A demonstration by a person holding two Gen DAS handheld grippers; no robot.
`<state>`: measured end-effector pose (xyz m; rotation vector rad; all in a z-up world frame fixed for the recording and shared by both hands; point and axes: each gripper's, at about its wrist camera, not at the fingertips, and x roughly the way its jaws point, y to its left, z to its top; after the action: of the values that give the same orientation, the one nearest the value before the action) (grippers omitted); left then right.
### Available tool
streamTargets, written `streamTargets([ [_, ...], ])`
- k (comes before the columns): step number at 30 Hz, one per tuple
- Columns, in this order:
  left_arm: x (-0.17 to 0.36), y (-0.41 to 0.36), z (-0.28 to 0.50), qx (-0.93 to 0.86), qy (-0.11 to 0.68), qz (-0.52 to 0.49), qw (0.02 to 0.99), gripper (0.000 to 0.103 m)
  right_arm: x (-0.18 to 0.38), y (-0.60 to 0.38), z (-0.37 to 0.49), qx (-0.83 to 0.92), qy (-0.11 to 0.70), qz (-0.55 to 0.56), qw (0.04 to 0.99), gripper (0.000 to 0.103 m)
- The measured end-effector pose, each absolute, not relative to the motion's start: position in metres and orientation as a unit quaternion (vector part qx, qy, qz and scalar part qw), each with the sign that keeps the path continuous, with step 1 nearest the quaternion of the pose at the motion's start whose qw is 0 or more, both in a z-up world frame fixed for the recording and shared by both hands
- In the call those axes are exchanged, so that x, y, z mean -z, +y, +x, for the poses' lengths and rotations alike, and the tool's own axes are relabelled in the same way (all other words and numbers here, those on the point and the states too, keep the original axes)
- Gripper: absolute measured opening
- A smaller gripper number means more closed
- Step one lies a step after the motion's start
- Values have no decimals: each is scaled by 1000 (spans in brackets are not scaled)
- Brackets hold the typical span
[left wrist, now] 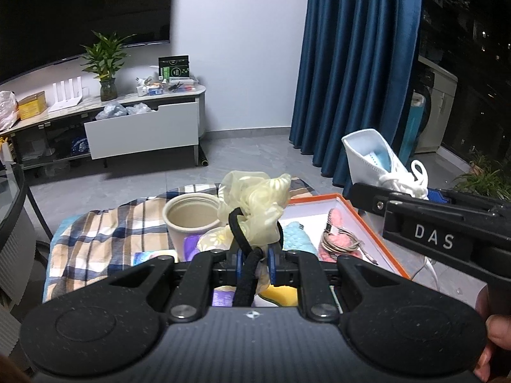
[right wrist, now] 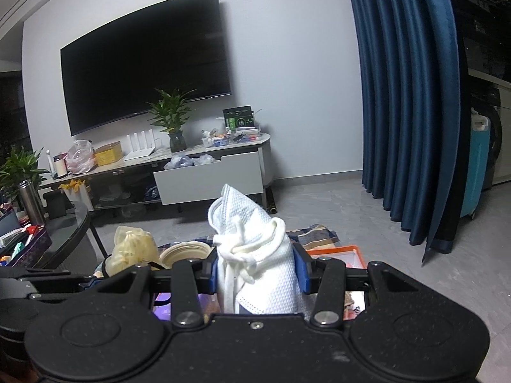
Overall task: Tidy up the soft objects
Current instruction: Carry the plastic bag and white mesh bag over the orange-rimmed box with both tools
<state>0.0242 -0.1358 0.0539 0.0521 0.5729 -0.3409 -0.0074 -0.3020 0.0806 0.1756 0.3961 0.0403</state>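
Note:
My left gripper [left wrist: 255, 263] is shut on a pale yellow floral hair scrunchie [left wrist: 255, 201] with a black elastic cord, held above the plaid cloth. My right gripper [right wrist: 257, 271] is shut on a folded white face mask [right wrist: 255, 255] with white ear loops, held upright. The mask also shows in the left wrist view [left wrist: 373, 156], at the right and above the orange-rimmed box [left wrist: 377, 233]. The box holds a pink fuzzy item [left wrist: 335, 226] and a light blue soft item [left wrist: 297, 236]. The scrunchie shows in the right wrist view [right wrist: 134, 249] at the lower left.
A beige cup [left wrist: 191, 223] stands on the plaid cloth [left wrist: 105, 233] left of the box. A TV stand with an open white drawer [left wrist: 143, 131] is at the back. Blue curtains [left wrist: 357, 79] hang at right. A dark glass table [right wrist: 64, 239] is at left.

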Motion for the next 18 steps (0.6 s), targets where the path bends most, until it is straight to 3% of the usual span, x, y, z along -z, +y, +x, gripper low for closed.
streamTargets([
  [18, -45, -159, 30, 196, 292, 32, 935, 18, -67, -344, -10, 20, 202, 107, 973, 54],
])
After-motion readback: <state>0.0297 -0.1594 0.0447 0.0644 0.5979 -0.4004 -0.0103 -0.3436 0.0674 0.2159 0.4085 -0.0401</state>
